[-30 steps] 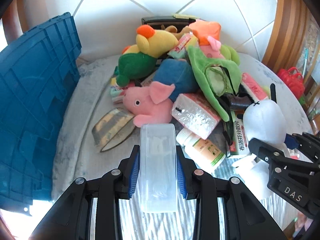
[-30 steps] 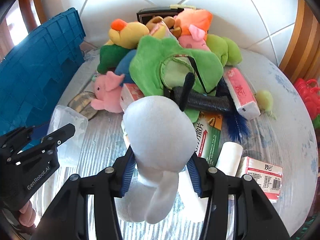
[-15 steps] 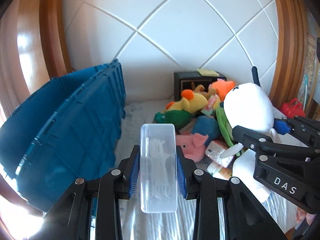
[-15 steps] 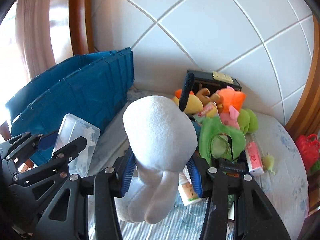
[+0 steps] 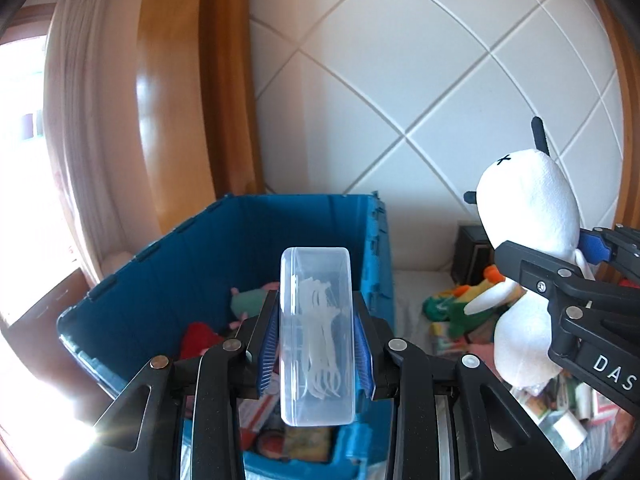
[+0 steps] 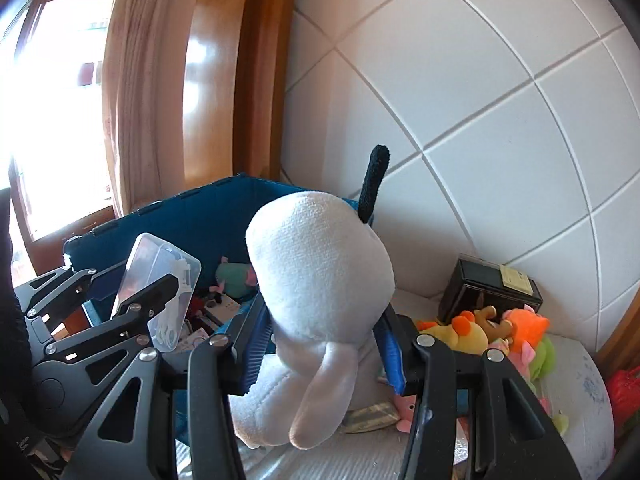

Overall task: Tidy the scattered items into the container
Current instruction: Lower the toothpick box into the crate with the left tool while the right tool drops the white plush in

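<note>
My left gripper (image 5: 316, 344) is shut on a clear plastic box of floss picks (image 5: 316, 332), held above the open blue crate (image 5: 256, 240). The crate holds a teal plush (image 5: 248, 300), a red item (image 5: 200, 336) and some packets. My right gripper (image 6: 324, 344) is shut on a white plush dog (image 6: 320, 280) with a black ear, held up beside the crate's right wall. In the right wrist view the left gripper (image 6: 132, 312) and its clear box (image 6: 168, 276) hang over the crate (image 6: 192, 220). The white plush (image 5: 528, 216) also shows at right in the left wrist view.
A pile of plush toys (image 6: 504, 332), packets and a black box (image 6: 488, 292) lies on the grey cloth (image 6: 580, 400) right of the crate. A white tiled wall (image 5: 420, 80) stands behind. A wooden frame (image 5: 200, 100) and curtain (image 5: 80, 120) are at left.
Both grippers have risen and swung left from the toy pile to the blue crate, carrying the clear box and the white plush. The crate's inside is in view now.
</note>
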